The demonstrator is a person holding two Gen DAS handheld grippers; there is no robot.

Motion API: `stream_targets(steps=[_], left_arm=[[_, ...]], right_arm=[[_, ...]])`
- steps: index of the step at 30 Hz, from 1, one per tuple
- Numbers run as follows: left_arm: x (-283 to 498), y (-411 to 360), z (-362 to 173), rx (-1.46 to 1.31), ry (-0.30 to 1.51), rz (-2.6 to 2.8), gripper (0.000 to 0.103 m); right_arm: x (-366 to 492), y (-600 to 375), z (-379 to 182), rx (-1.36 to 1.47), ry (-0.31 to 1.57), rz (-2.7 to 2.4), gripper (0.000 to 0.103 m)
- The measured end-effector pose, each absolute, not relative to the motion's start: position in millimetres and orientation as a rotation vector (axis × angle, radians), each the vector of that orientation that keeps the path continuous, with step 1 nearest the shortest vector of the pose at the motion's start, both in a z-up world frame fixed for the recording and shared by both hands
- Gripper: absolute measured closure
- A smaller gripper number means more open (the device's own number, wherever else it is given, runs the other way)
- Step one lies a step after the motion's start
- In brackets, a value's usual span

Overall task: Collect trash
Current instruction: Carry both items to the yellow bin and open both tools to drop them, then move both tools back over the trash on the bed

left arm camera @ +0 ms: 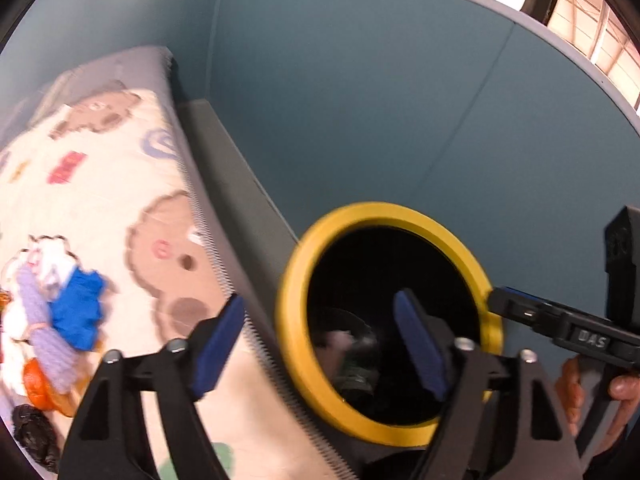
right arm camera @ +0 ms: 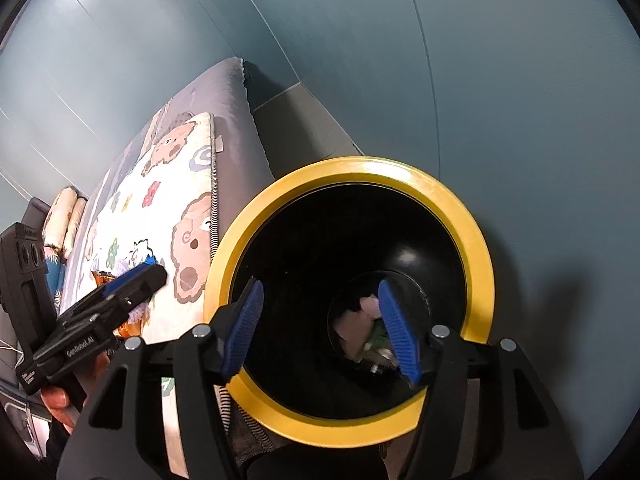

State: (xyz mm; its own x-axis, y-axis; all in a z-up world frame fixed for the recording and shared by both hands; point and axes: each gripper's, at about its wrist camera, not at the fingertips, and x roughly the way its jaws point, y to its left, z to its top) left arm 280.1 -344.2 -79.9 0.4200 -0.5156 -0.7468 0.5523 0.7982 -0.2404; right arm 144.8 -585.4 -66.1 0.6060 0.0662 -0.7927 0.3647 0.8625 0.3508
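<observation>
The black bin has a yellow rim and crumpled trash at its bottom; both tools, left and right, gape empty.

Evenly lit indoors, motion-blurred across the left view's blanket, sharper on the right, with glare on the bin and dark fisheye corners.

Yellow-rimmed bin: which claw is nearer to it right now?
Right. The right claw hangs open directly above the bin, its fingers framing the trash inside. The left claw is off to one side, over the printed quilt.
</observation>
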Motion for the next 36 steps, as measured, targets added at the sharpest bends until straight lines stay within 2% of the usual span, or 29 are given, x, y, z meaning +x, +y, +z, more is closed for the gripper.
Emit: stream_targets(steps=[7, 19, 36], left_arm=[[276, -299, -73, 0.019, 0.873, -0.582, 0.008], [273, -189, -60, -0.008, 0.795, -0.418, 0.008], [270, -12, -67, -0.100, 0.762, -0.114, 0.008]], right_arm=[[136, -558, -52, 0.459, 0.866, -0.162, 0.031], [134, -469, -18, 0.309, 0.721, -0.009, 0.017], [171, -332, -13, 0.182, 0.763, 0.214, 0.016]])
